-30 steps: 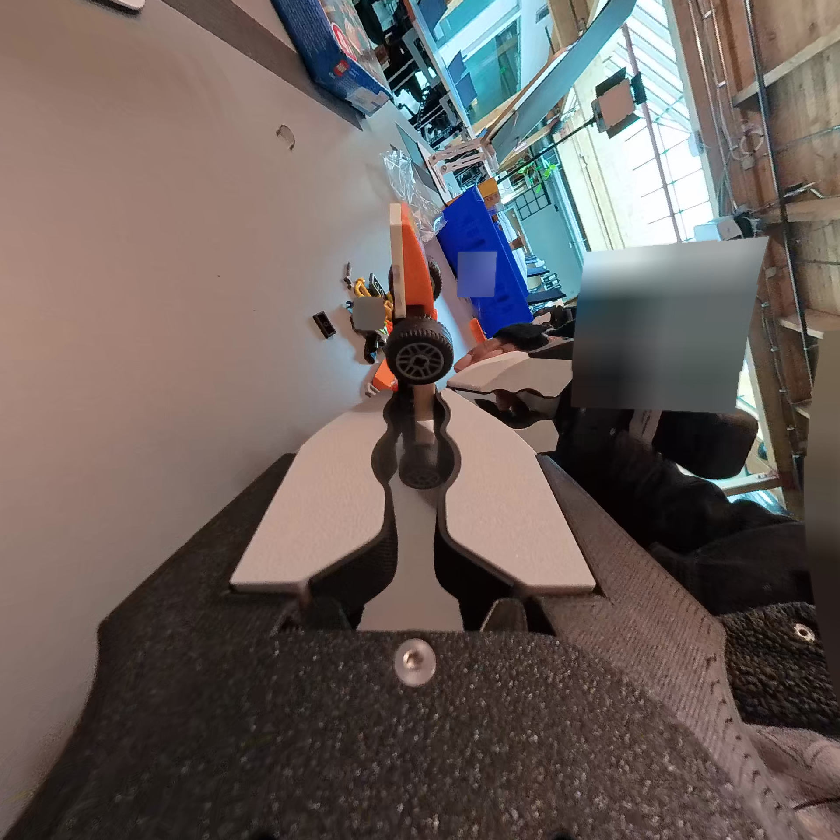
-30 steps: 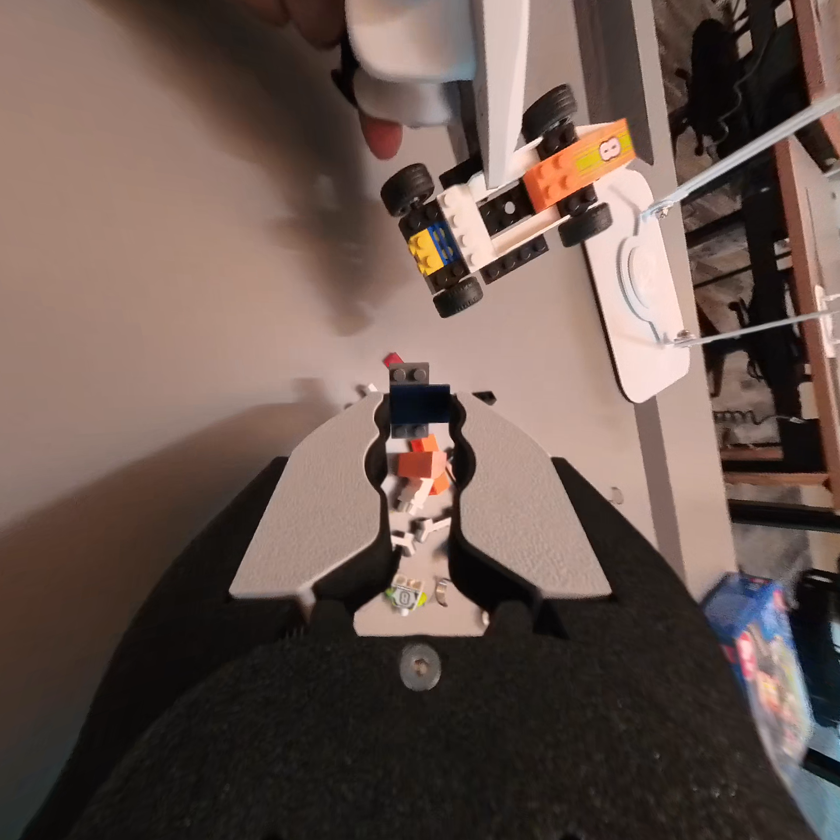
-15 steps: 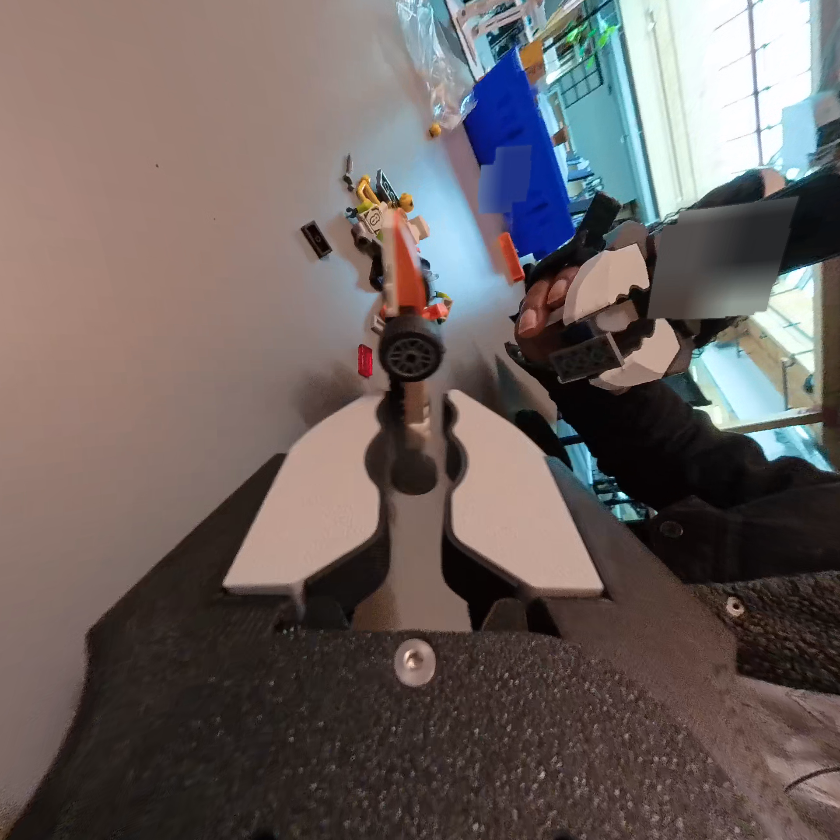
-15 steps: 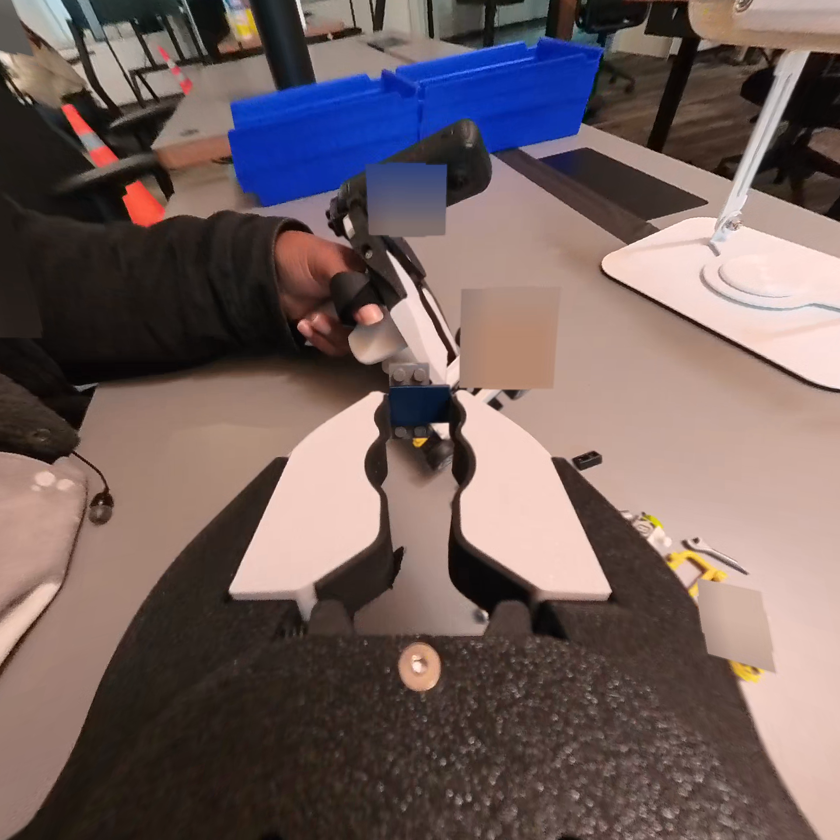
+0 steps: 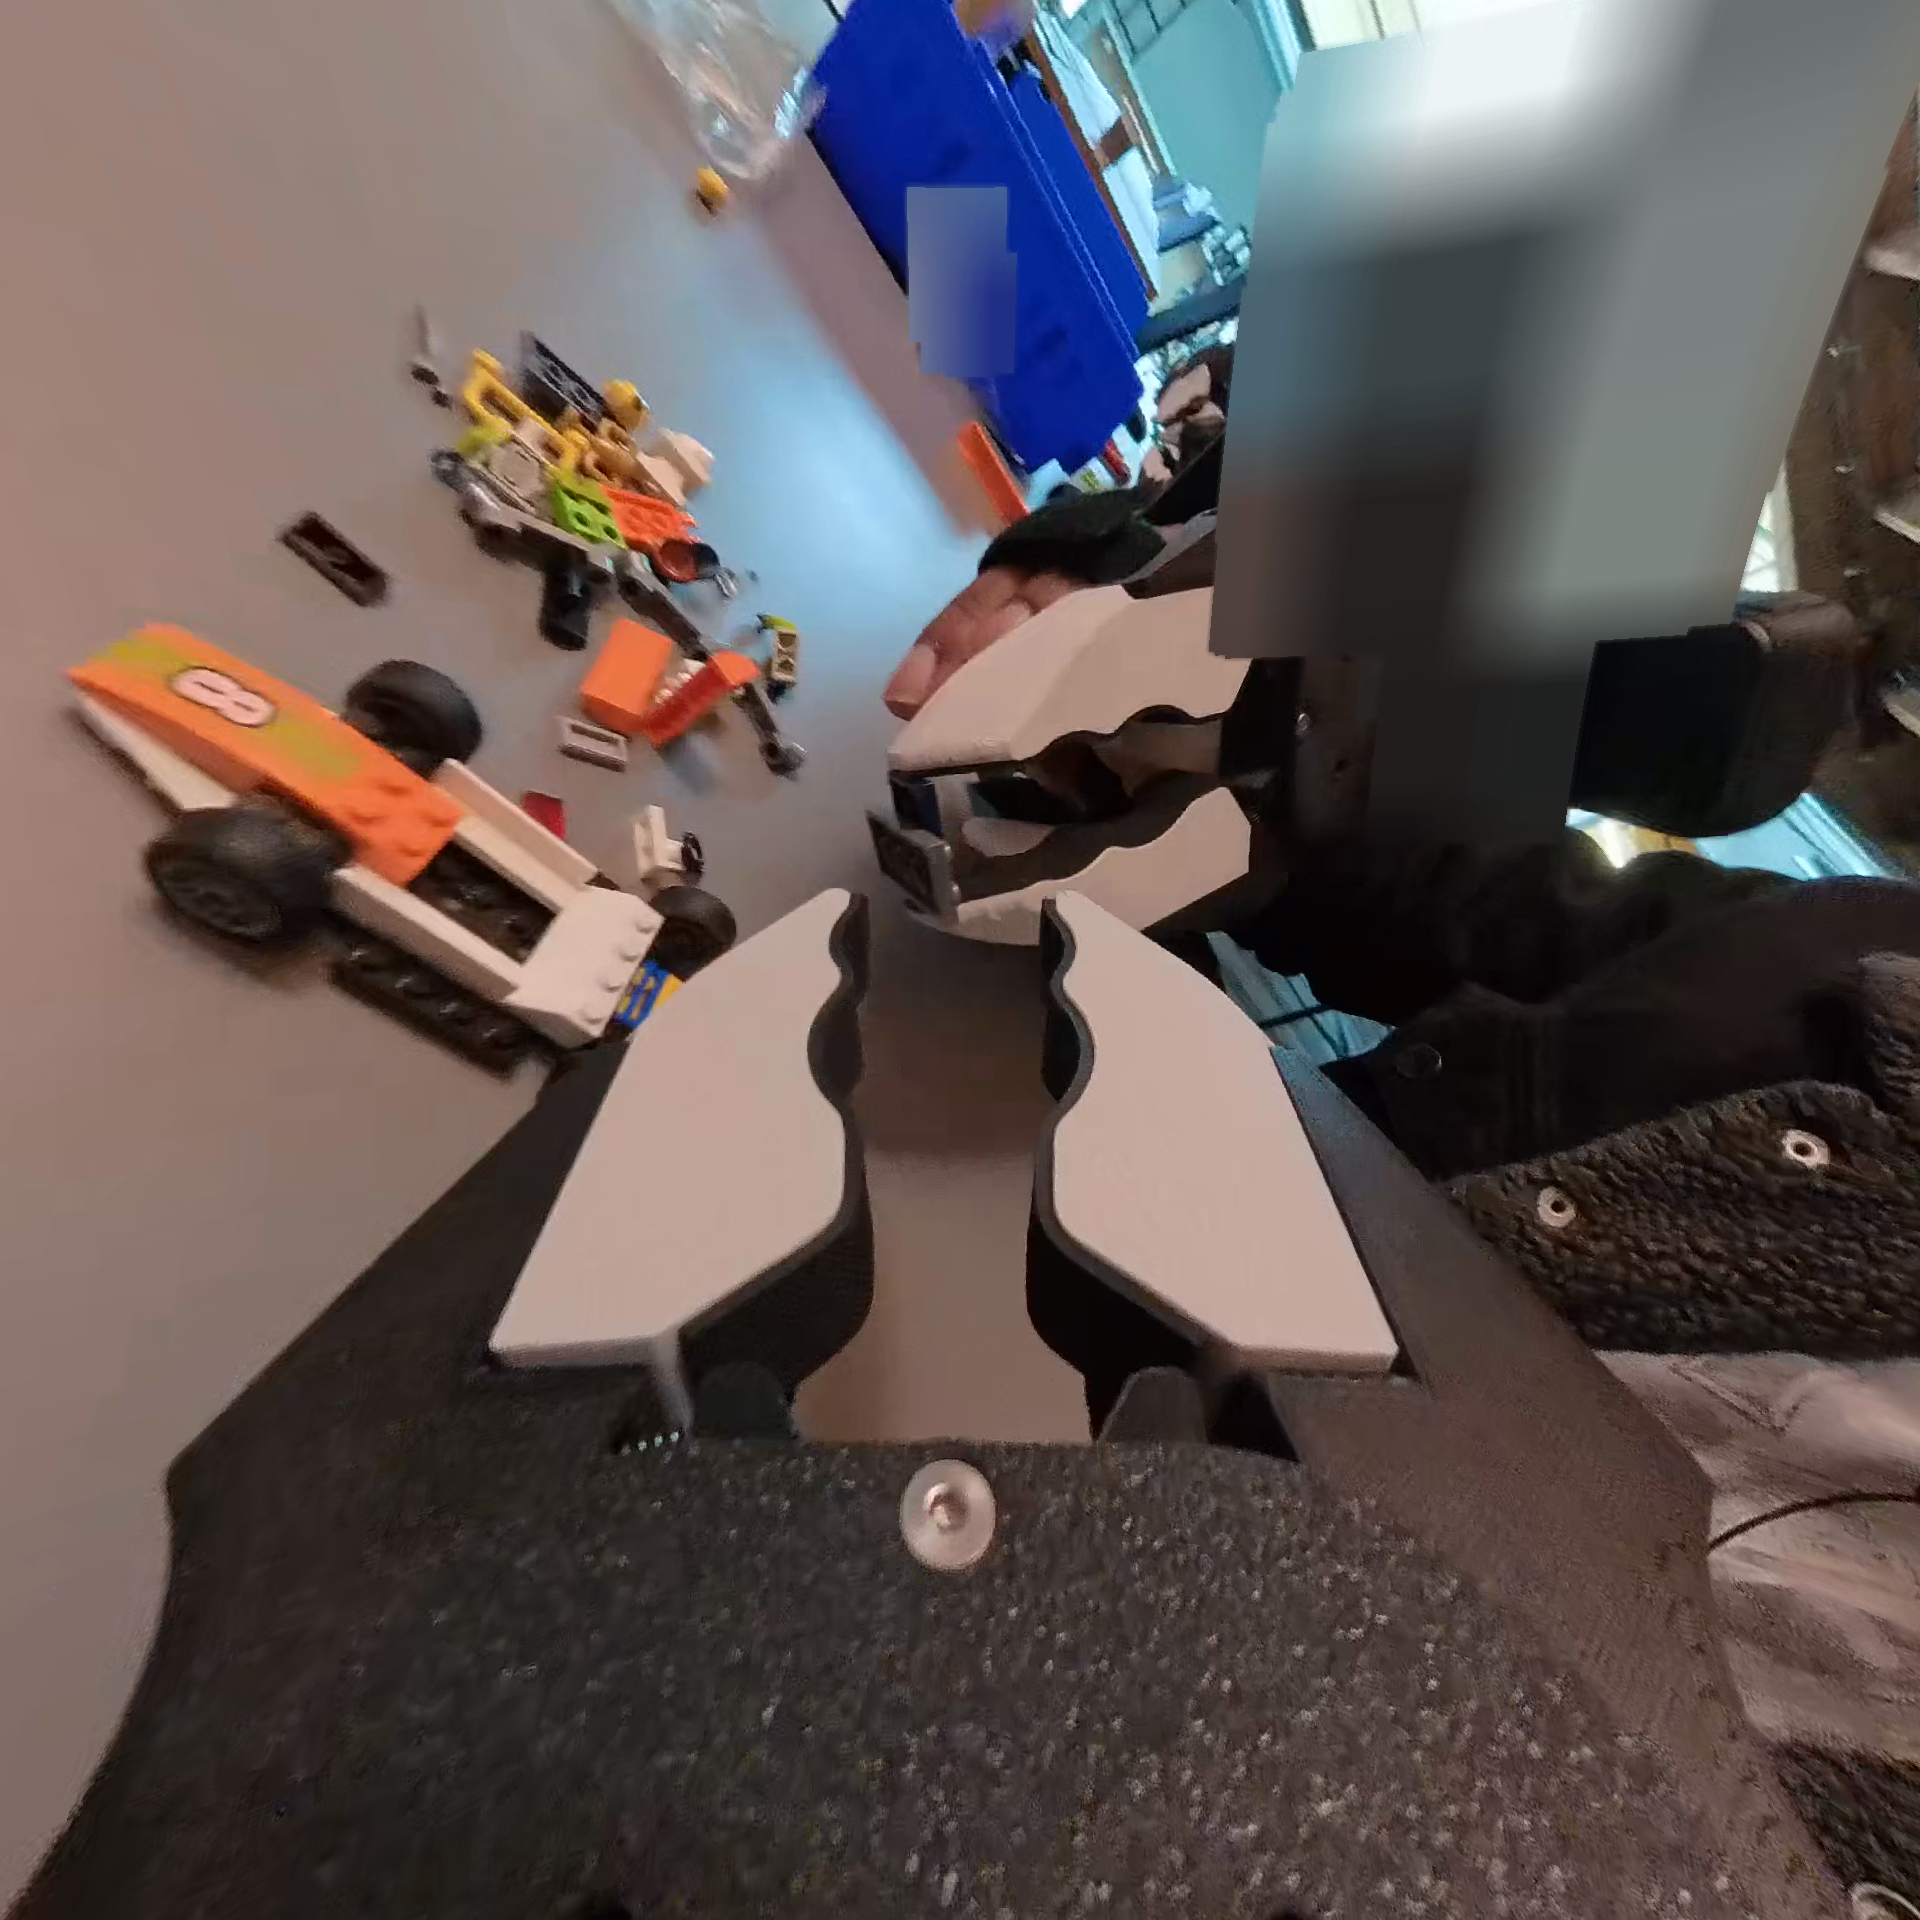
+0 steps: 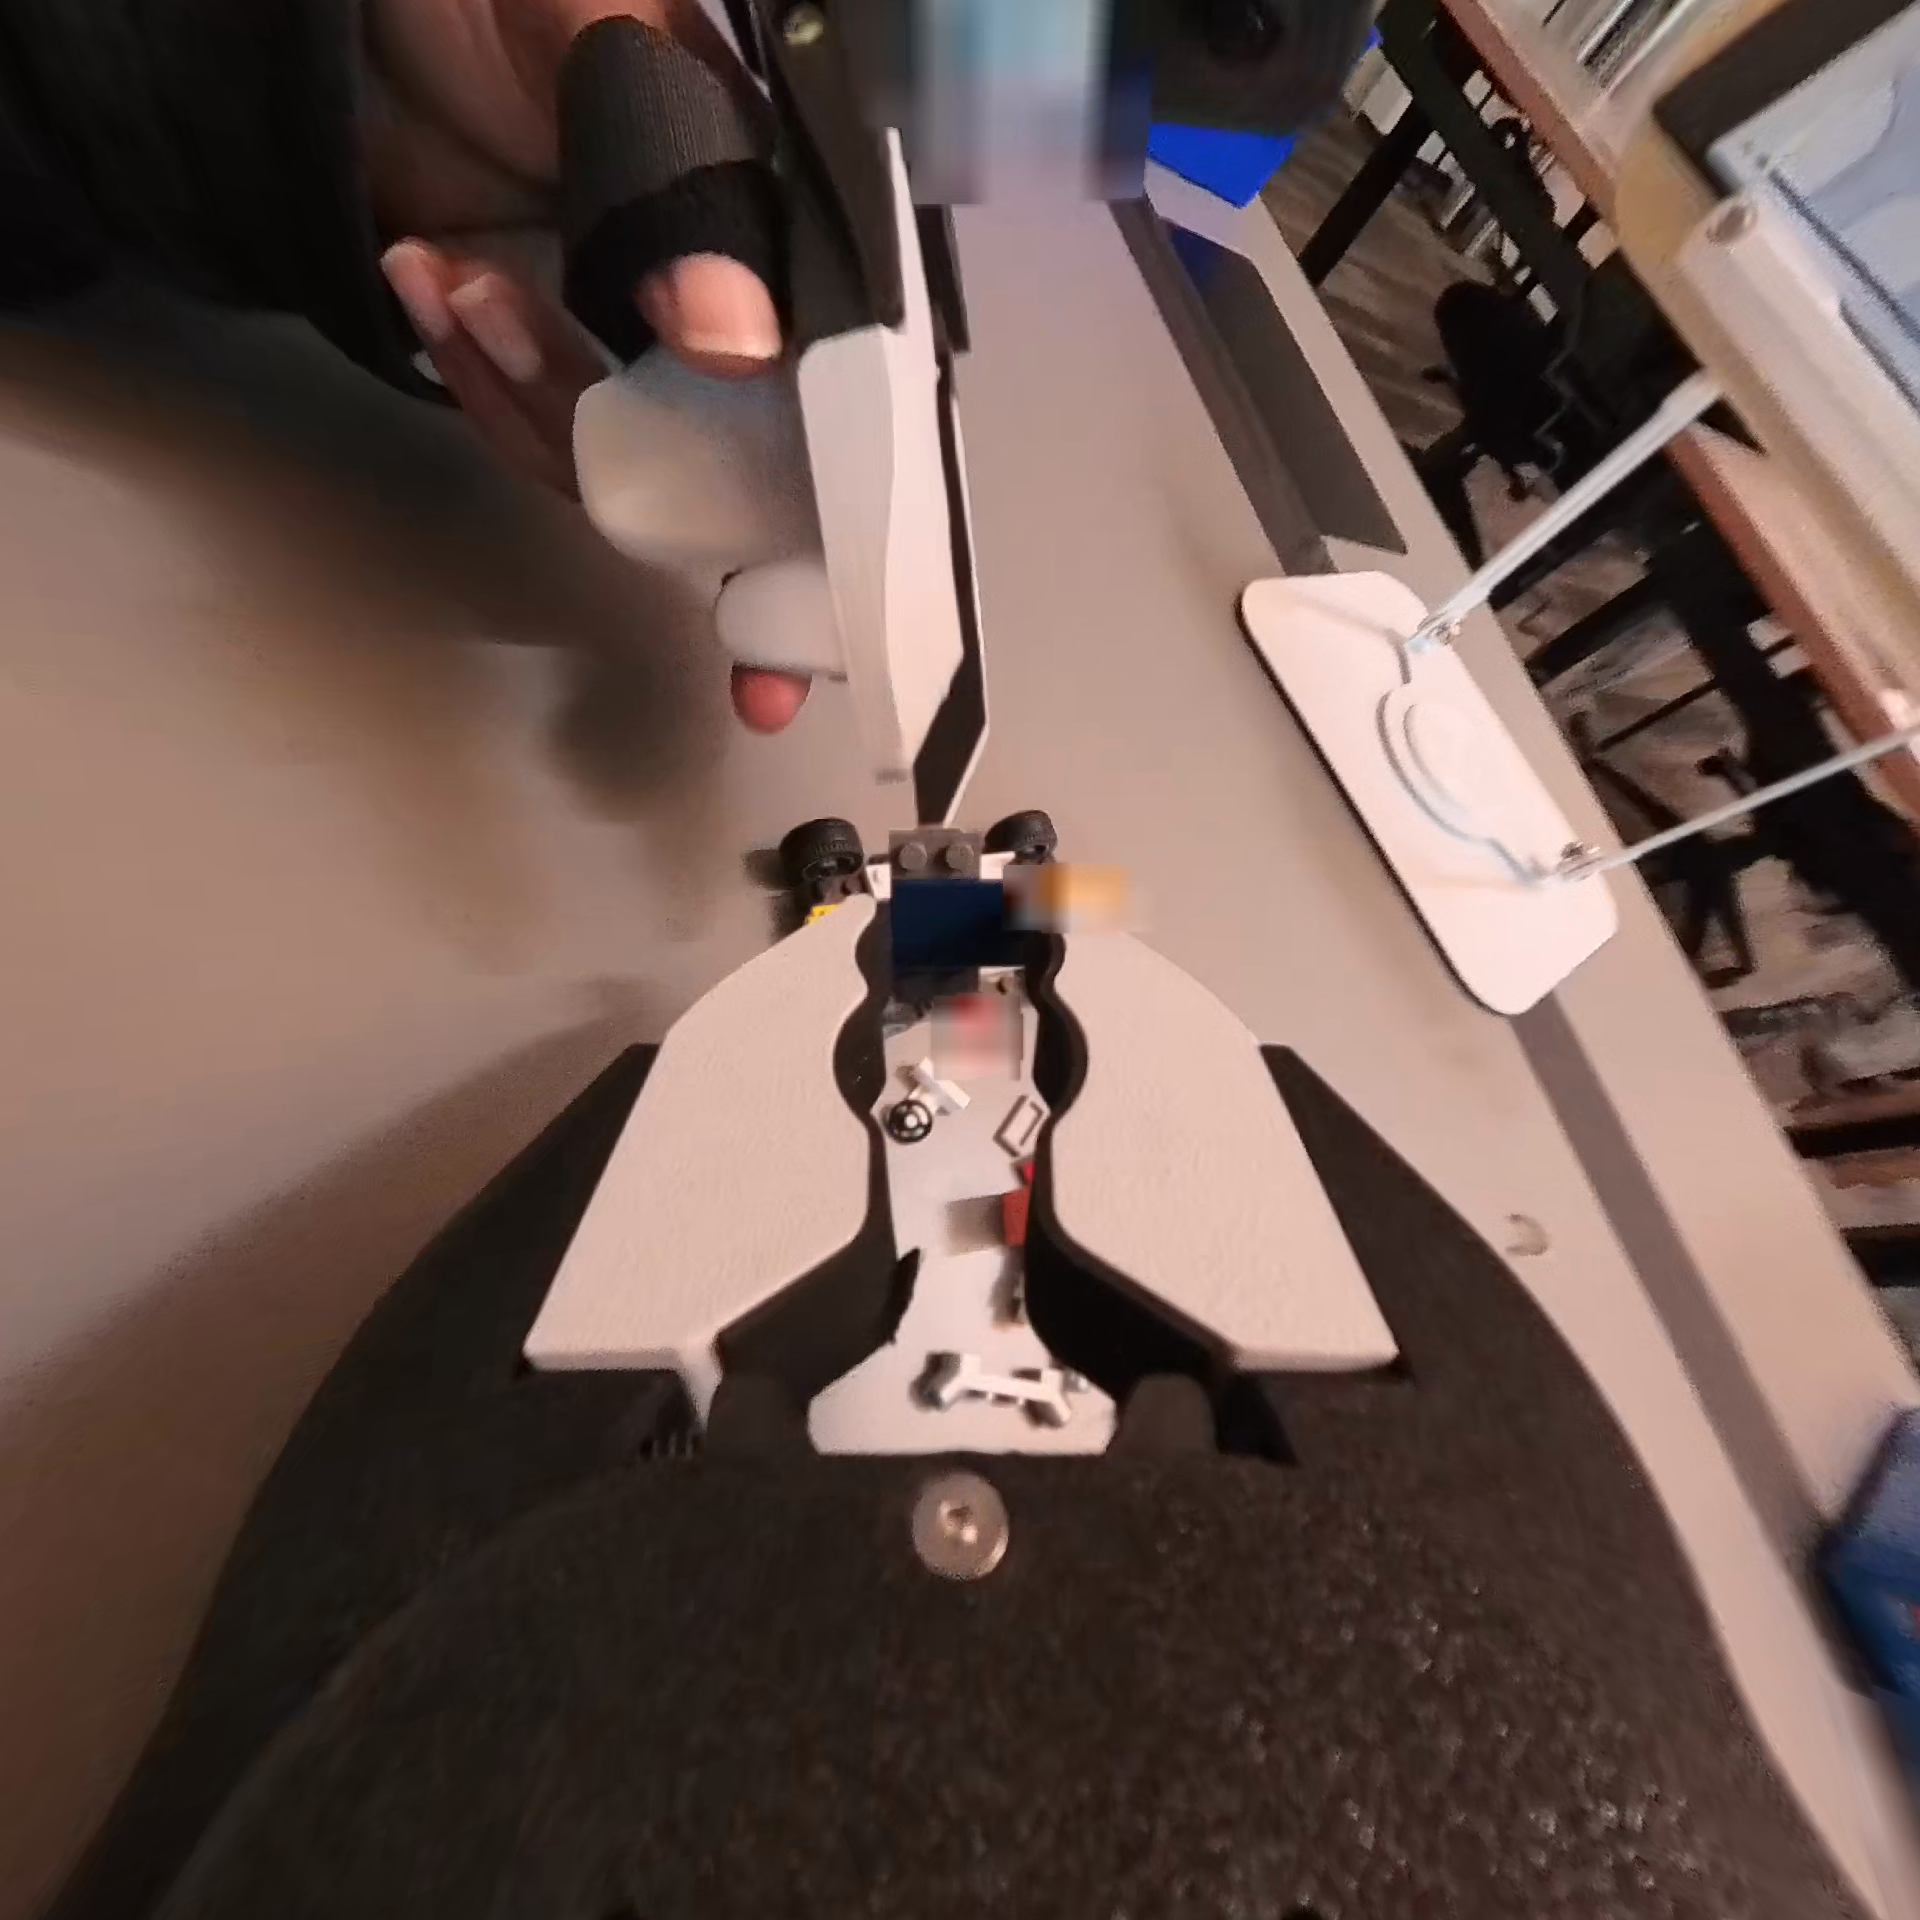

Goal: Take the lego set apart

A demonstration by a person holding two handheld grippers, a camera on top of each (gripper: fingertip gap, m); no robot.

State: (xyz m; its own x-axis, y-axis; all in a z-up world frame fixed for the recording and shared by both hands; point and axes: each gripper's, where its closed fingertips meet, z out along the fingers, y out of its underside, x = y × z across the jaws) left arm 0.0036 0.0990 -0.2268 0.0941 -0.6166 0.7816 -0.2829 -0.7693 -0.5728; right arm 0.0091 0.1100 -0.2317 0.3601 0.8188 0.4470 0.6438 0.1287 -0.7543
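Note:
The orange and white lego car (image 5: 343, 821) lies on the grey table (image 5: 208, 312), left of my left gripper (image 5: 948, 920), which is open and empty. A pile of loose lego parts (image 5: 613, 540) lies beyond the car. My right gripper (image 6: 951, 914) is shut on a dark blue and grey brick piece (image 6: 945, 904) and holds it above the table. It also shows in the left wrist view (image 5: 925, 842), just ahead of my left fingertips. In the right wrist view the car's wheels (image 6: 826, 850) show behind the held piece, and the left gripper (image 6: 935, 769) hangs over them.
Blue bins (image 5: 966, 208) and a clear plastic bag (image 5: 727, 83) stand at the table's far side. A white lamp base (image 6: 1434, 790) sits near the table edge, and a blue box (image 6: 1870, 1558) lies close by. Small loose parts (image 6: 987, 1387) lie under my right gripper. The grippers are tip to tip, or close to it.
My left gripper has opened and let go of the car, which now lies on the table to its left. My right gripper still holds the blue and grey piece and has swung over the table.

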